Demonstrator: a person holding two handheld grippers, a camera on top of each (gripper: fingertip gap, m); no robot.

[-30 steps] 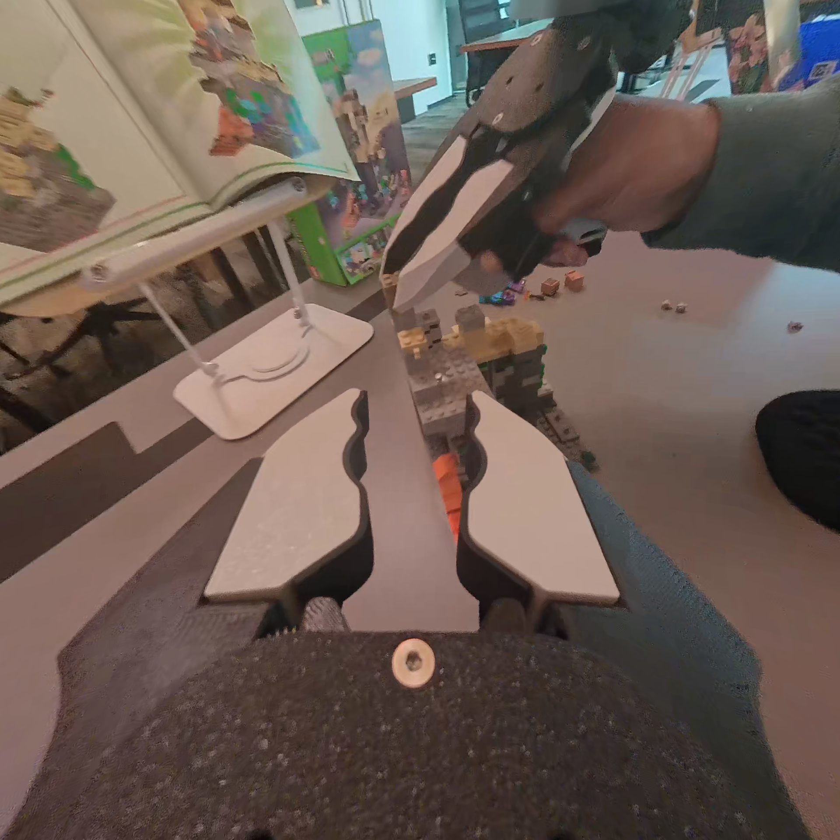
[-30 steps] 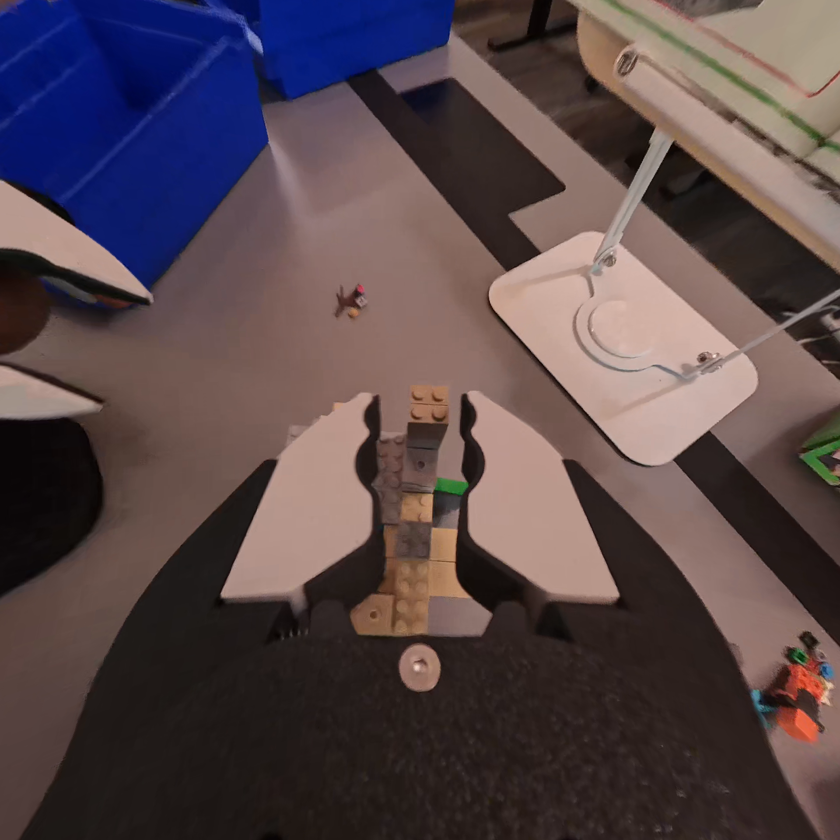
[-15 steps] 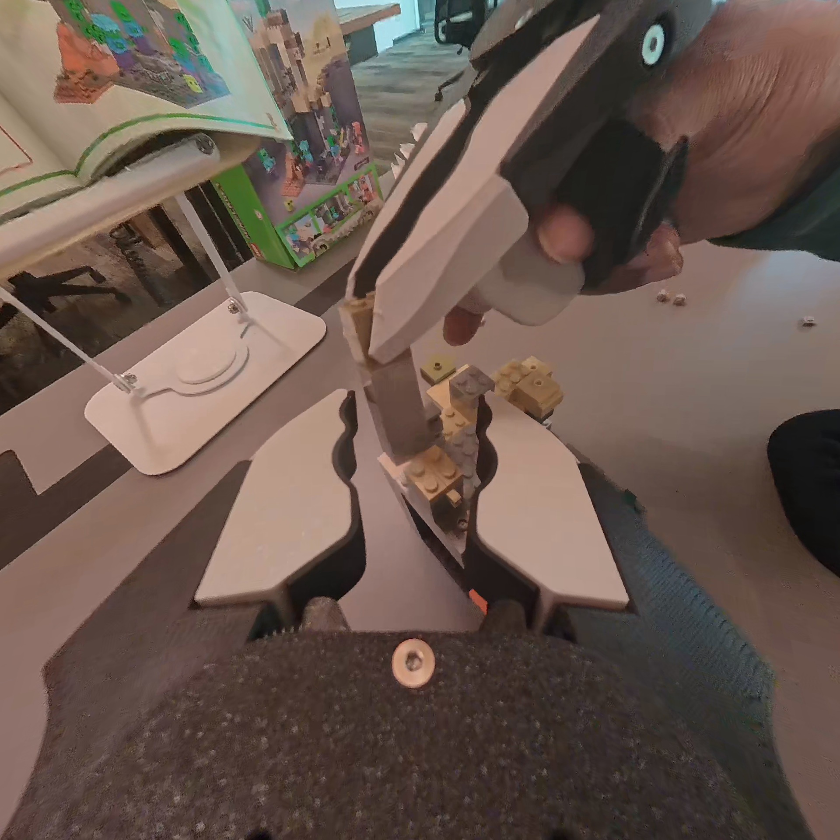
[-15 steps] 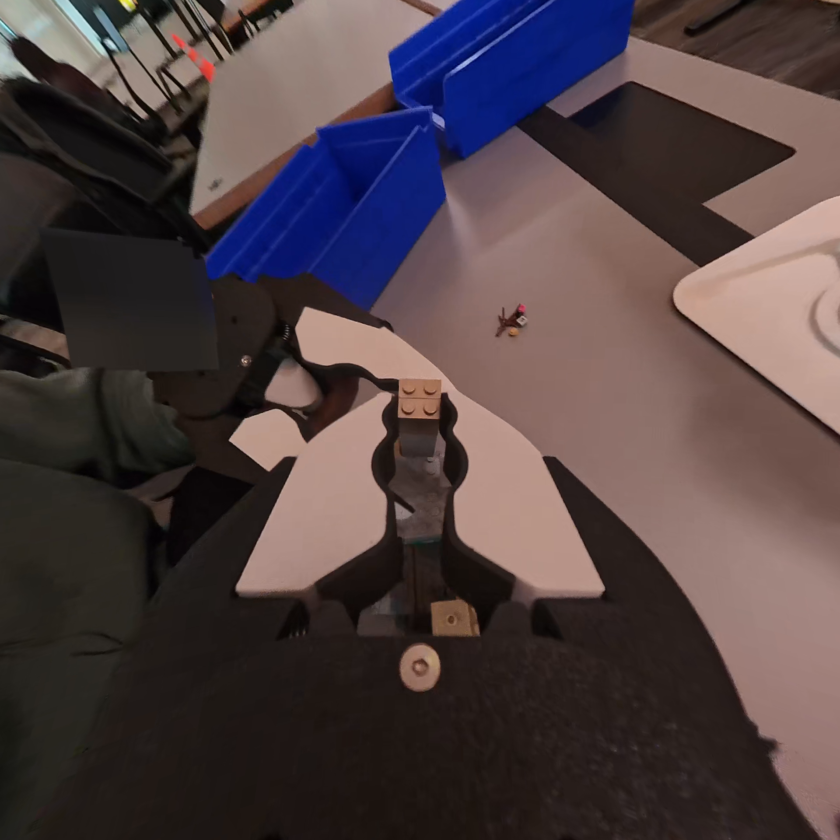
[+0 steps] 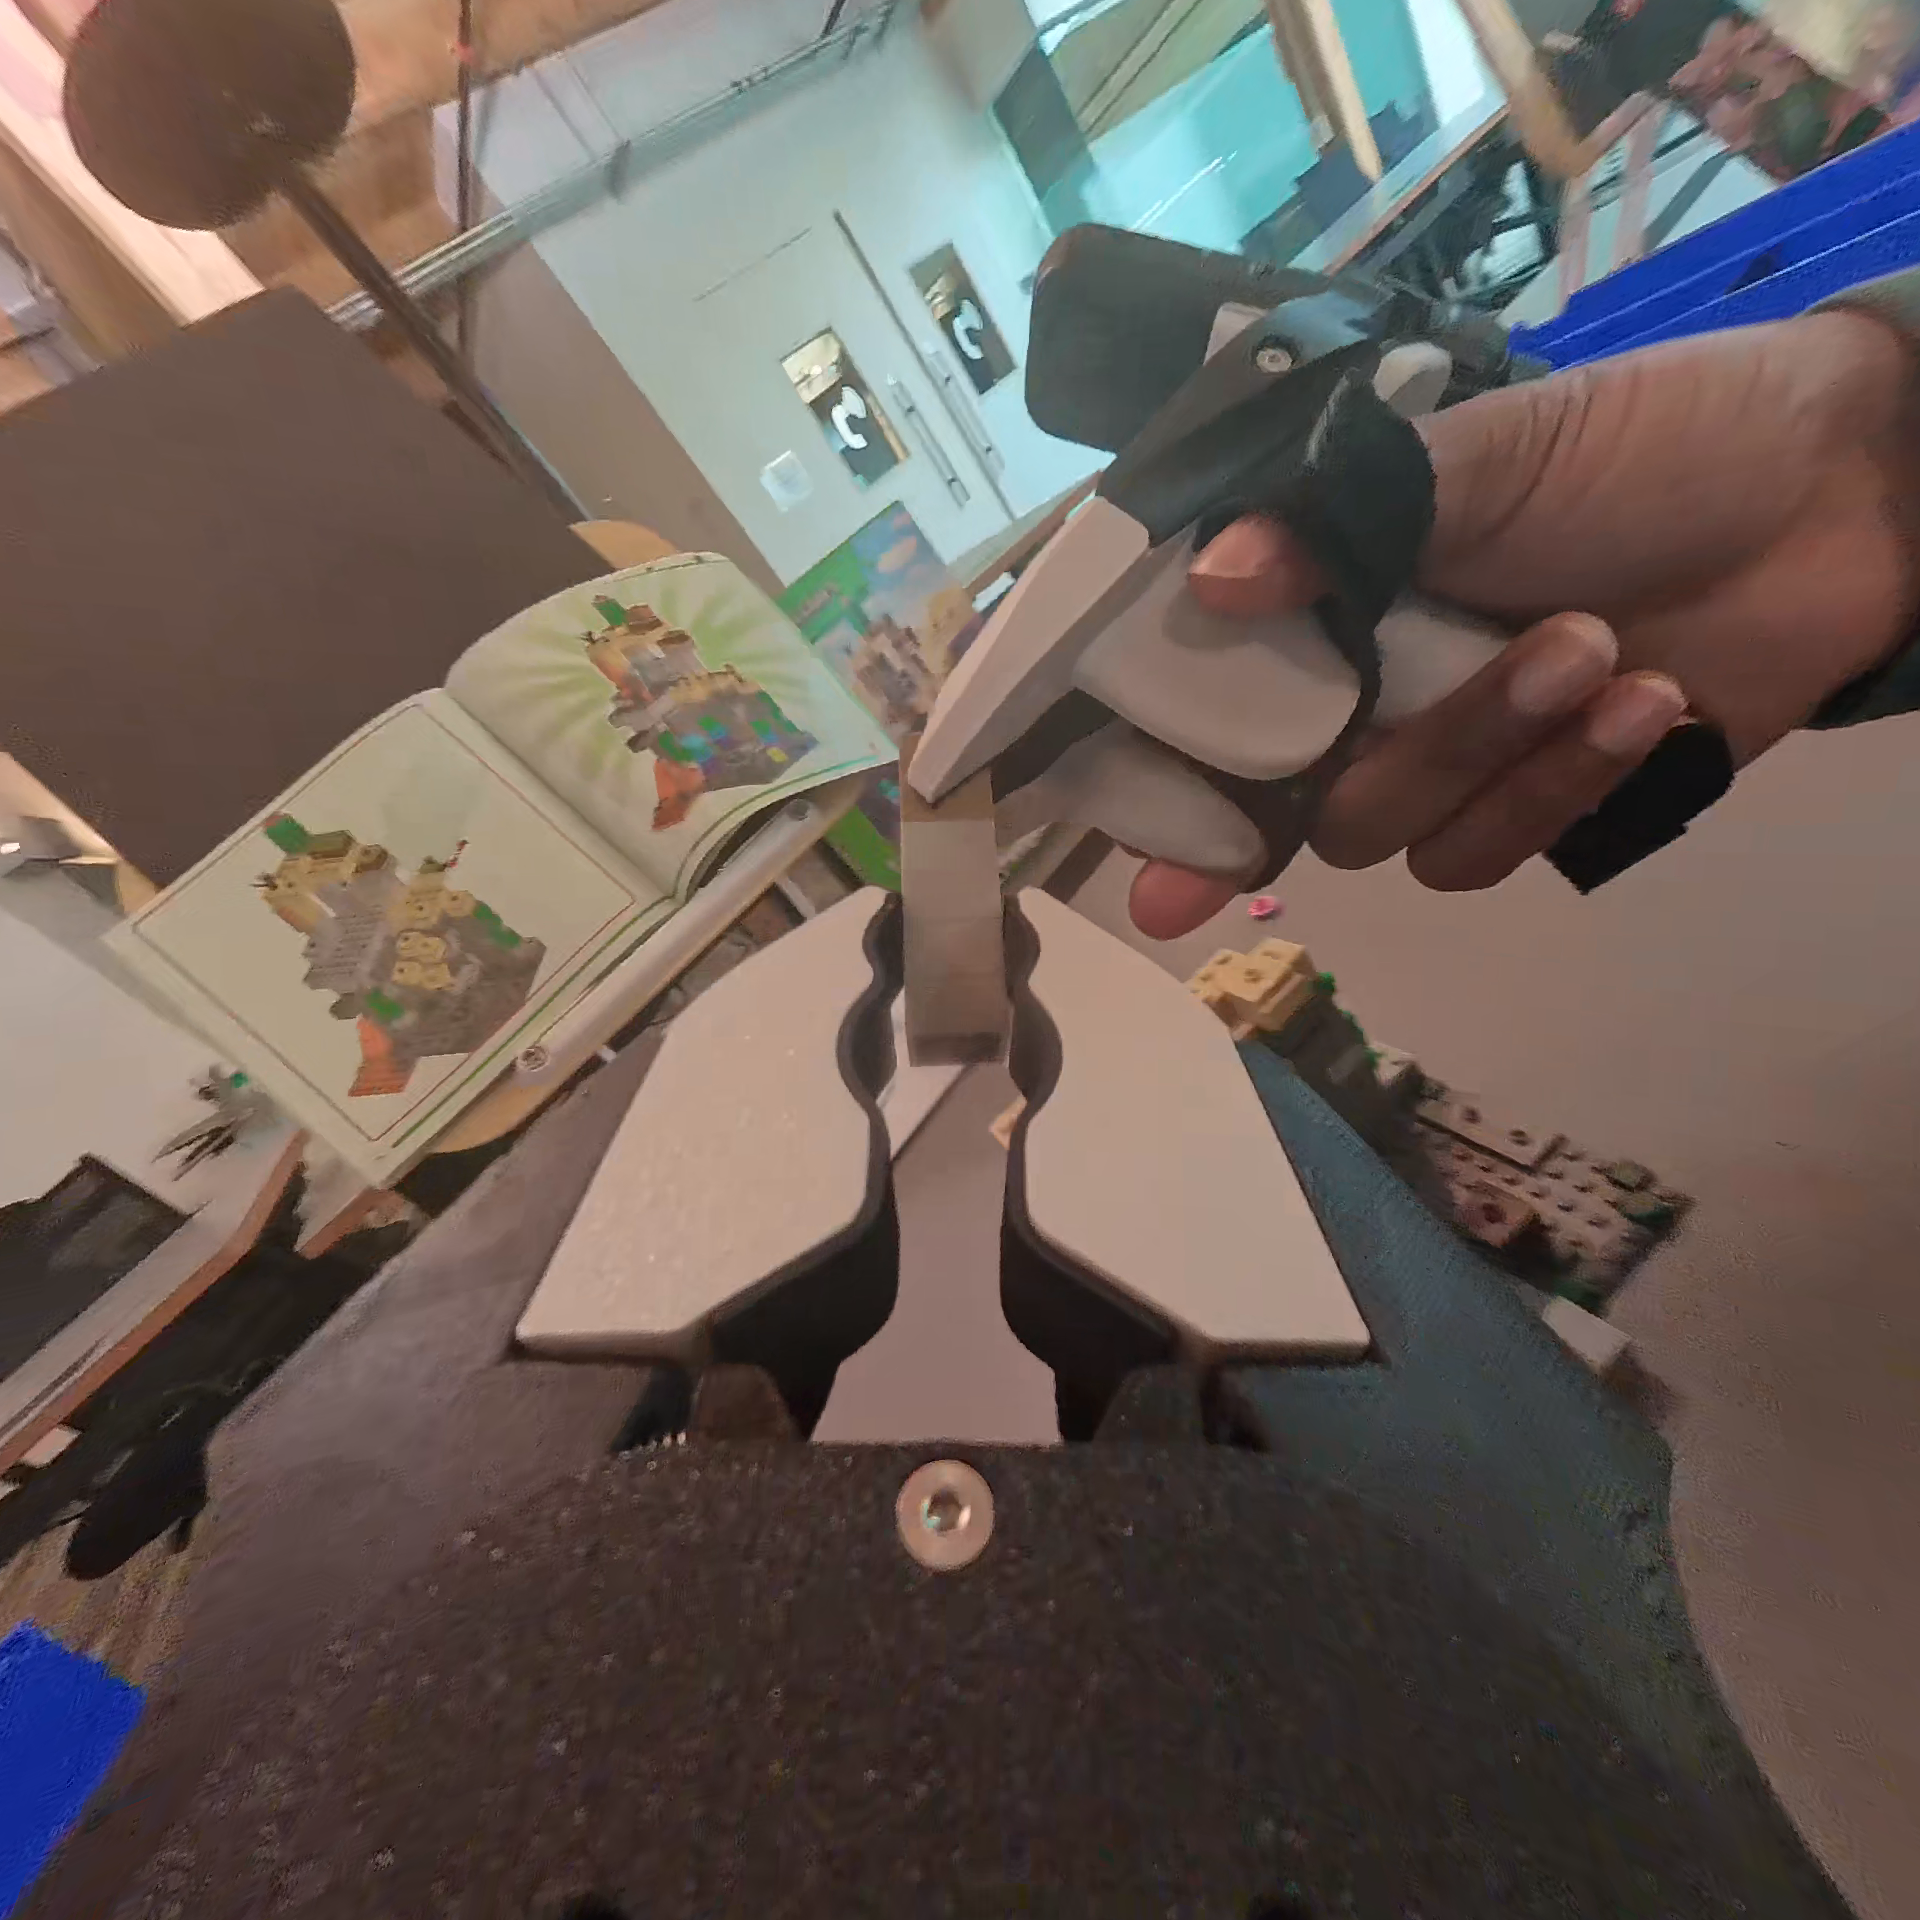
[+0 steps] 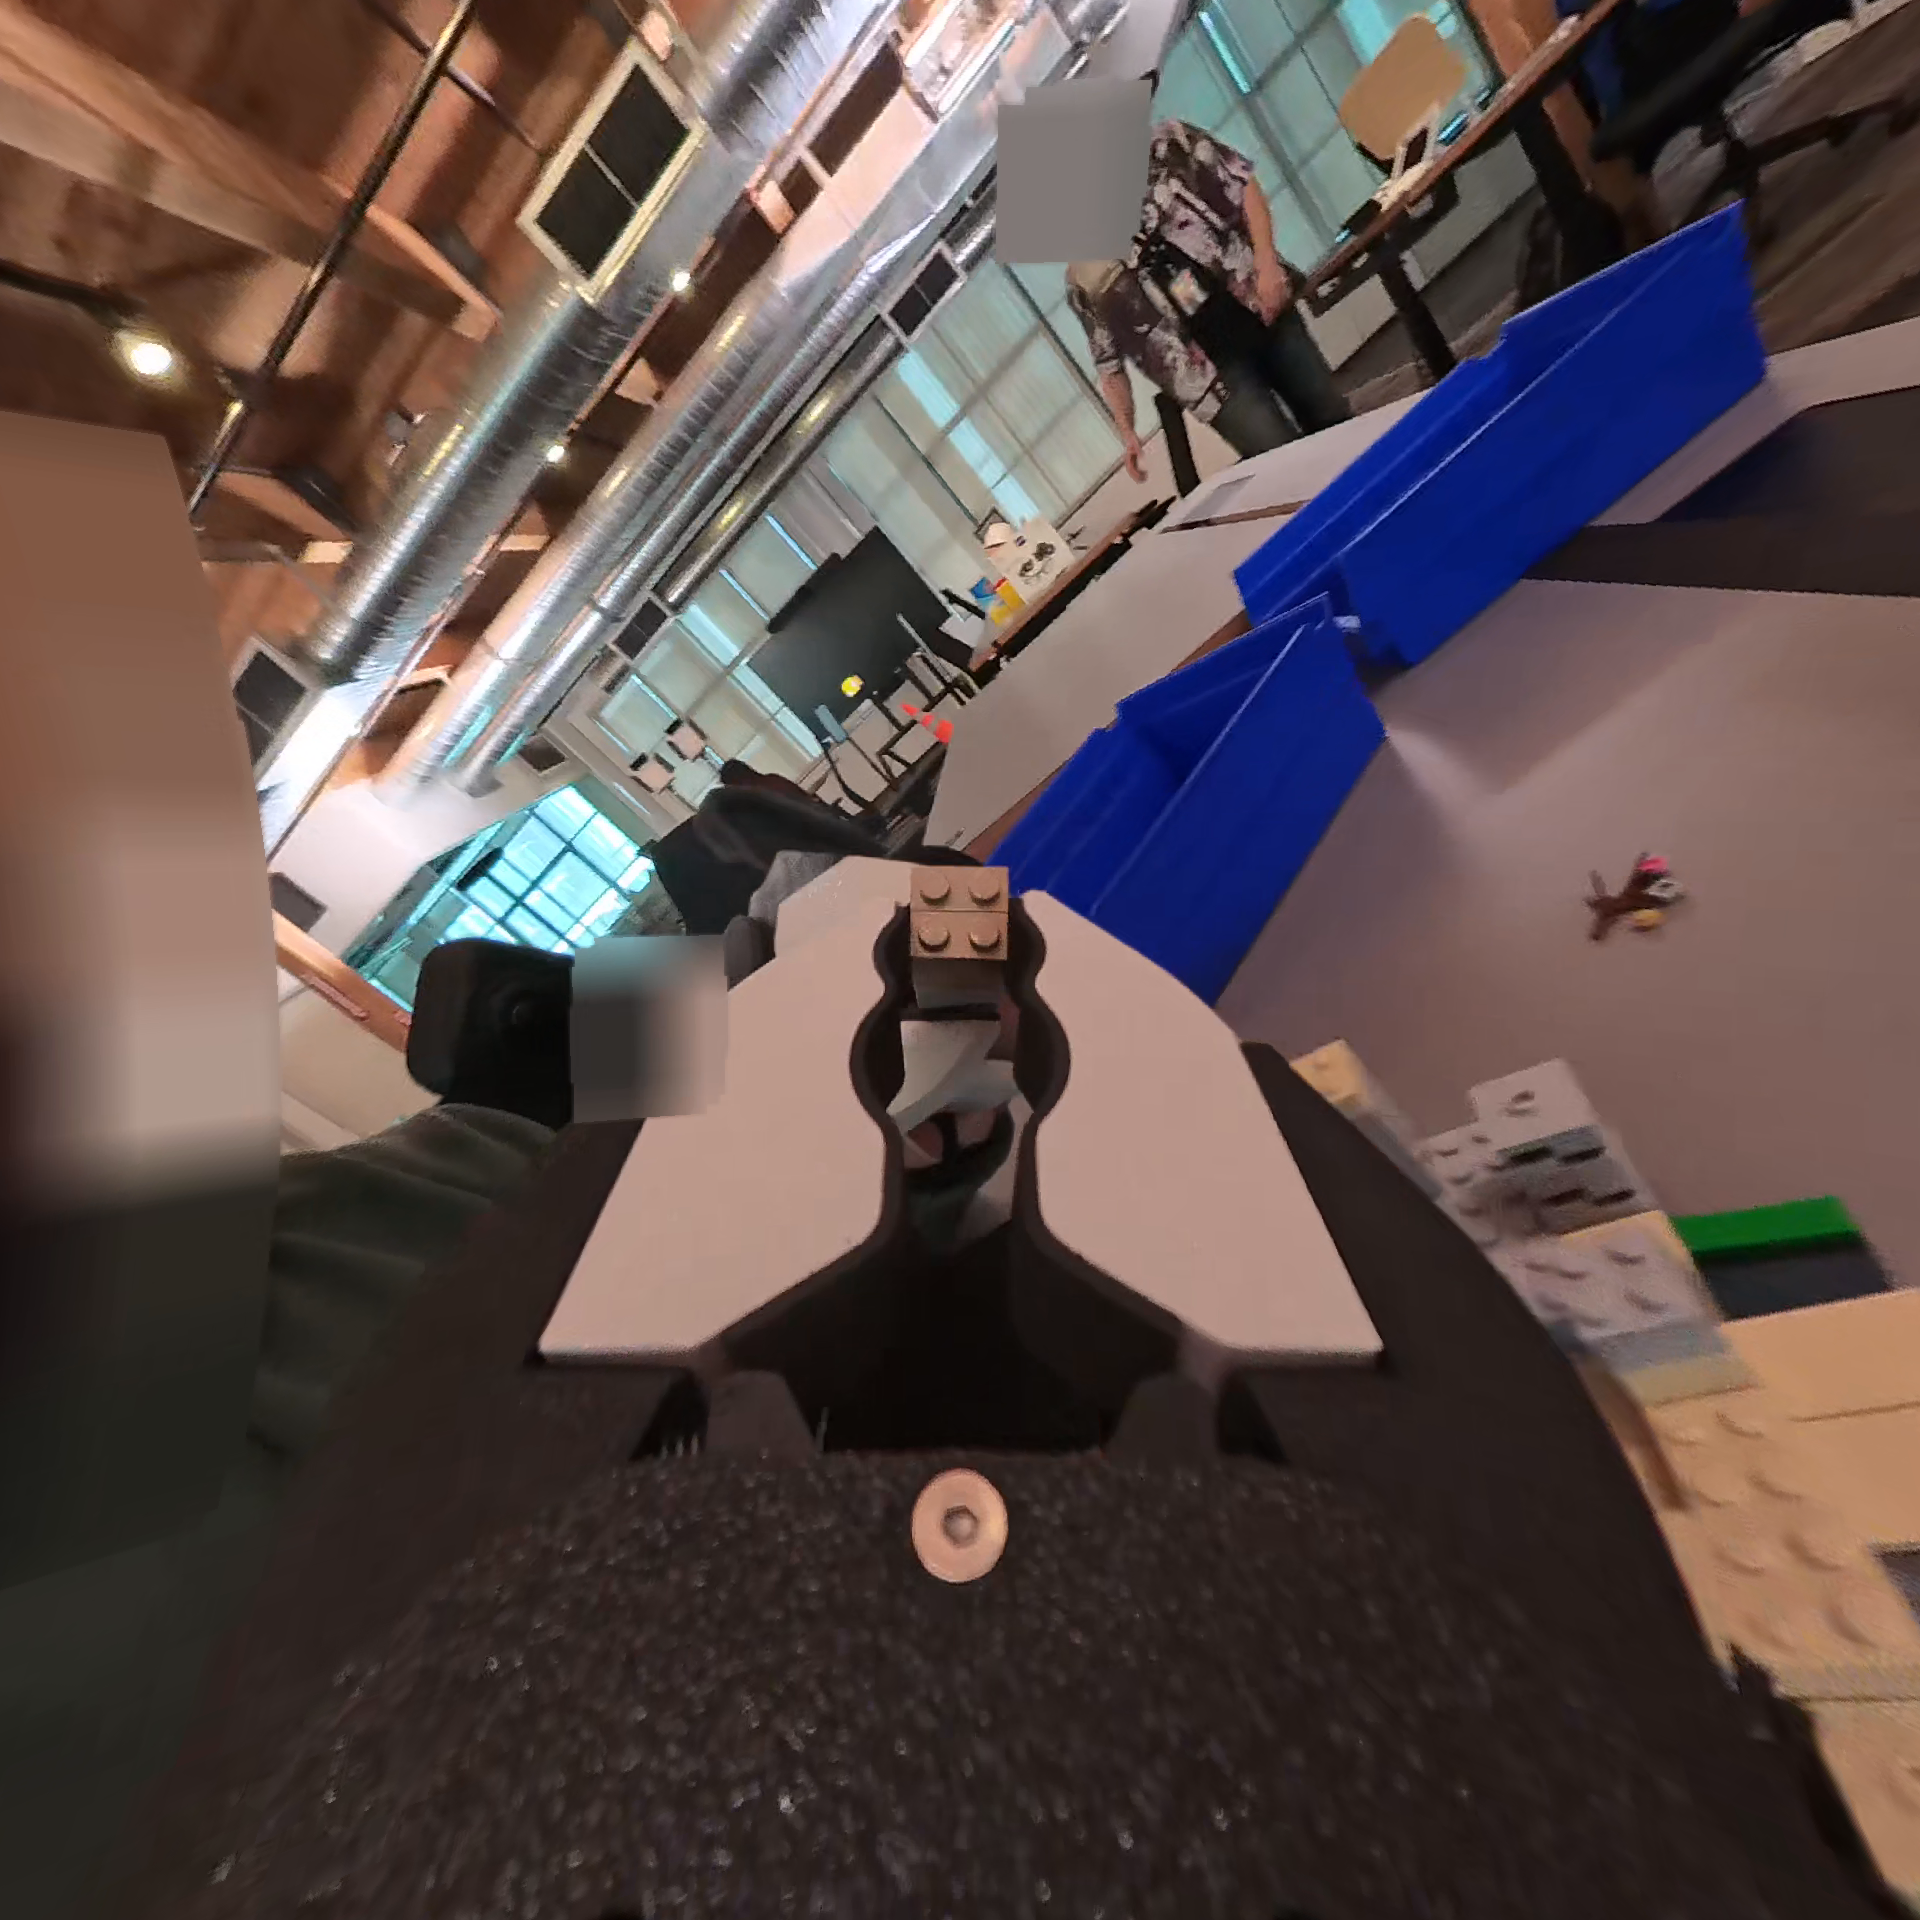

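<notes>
A tall grey brick column (image 5: 951, 966) with a tan studded top (image 6: 958, 914) is held in the air by both grippers. My left gripper (image 5: 953, 925) is closed on its lower end. My right gripper (image 6: 958, 940) is shut on its tan top. In the left wrist view the right gripper (image 5: 940, 795) comes in from the upper right, held by a hand (image 5: 1662, 582). The grey, tan and green brick model (image 5: 1455, 1132) stands on the grey table (image 5: 1714, 1039) below and to the right. It shows blurred in the right wrist view (image 6: 1548, 1184).
An open instruction booklet (image 5: 468, 883) rests on a stand at the left, with a green box (image 5: 883, 623) behind it. Blue bins (image 6: 1195, 821) stand at the table's far side. A small brown piece (image 6: 1631, 899) and a pink piece (image 5: 1262, 909) lie loose. A person (image 6: 1216, 270) stands far back. Less than 4 cm separates the two grippers' tips.
Both grippers have risen from the table and tilted up. The grey column has come up off the model with them. My left gripper's fingers have narrowed onto the column.
</notes>
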